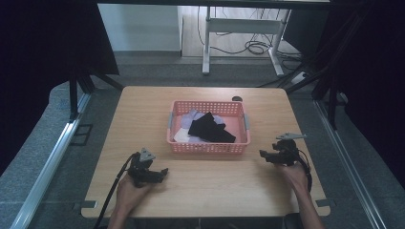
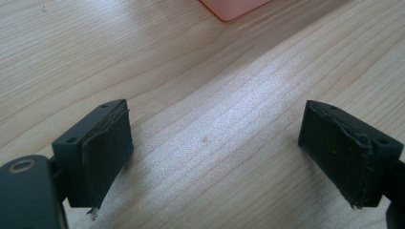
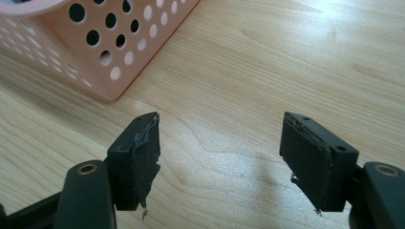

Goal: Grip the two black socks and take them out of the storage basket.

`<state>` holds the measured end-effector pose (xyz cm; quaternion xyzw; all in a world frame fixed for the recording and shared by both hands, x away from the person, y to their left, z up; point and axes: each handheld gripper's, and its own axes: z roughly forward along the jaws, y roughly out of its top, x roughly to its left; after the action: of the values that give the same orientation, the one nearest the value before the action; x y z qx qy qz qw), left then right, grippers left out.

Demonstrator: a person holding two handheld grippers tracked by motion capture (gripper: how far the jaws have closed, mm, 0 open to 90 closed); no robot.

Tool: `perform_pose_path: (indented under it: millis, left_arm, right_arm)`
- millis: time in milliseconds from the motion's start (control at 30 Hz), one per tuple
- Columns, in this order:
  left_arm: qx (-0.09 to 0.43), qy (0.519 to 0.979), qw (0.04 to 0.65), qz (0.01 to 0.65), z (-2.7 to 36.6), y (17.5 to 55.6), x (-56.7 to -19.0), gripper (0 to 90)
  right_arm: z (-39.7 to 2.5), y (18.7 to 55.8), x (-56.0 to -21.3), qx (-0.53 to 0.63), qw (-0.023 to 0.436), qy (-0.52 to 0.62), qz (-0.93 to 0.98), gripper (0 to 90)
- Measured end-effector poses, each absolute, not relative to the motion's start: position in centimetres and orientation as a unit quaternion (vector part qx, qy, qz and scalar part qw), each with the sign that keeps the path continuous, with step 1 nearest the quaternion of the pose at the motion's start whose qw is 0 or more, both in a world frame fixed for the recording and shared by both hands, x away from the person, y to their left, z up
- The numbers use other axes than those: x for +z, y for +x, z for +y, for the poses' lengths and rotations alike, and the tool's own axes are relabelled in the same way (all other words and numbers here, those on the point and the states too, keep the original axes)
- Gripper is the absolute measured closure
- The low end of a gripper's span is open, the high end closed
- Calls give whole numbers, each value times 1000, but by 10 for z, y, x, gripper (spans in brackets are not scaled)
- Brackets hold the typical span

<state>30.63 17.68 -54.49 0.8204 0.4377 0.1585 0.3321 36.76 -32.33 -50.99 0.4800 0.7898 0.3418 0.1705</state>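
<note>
Table of pale wood grain w/ a pink perforated plastic basket at its centre – black cloth lies on top of lilac and white cloths inside it. My left gripper rests on the wood near the basket's front left corner, jaws wide apart, nothing btwn them. My right gripper sits just off the front right corner – jaws spread too, holding nothing.

Recording lab, light wooden table ringed by black curtains, aluminium frame rails on grey carpet, white desk legs with tangled cables behind
</note>
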Motion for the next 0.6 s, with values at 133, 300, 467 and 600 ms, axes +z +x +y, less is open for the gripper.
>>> perform_pose_path:
  millis: [133, 300, 467, 600]
  left_arm:
    - [159, 820, 332, 438, 177, 306, -545, 108]
    - [159, 820, 332, 438, 177, 306, -545, 108]
    - [159, 820, 332, 438, 177, 306, -545, 108]
    - [159, 820, 332, 438, 177, 306, -545, 108]
  right_arm:
    - [-323, 368, -511, 335, 173, 478, 793, 310]
    - [-320, 368, -513, 328, 166, 477, 798, 309]
    - [-319, 369, -514, 322, 165, 478, 800, 294]
    - [-319, 369, -514, 318, 163, 480, 801, 292]
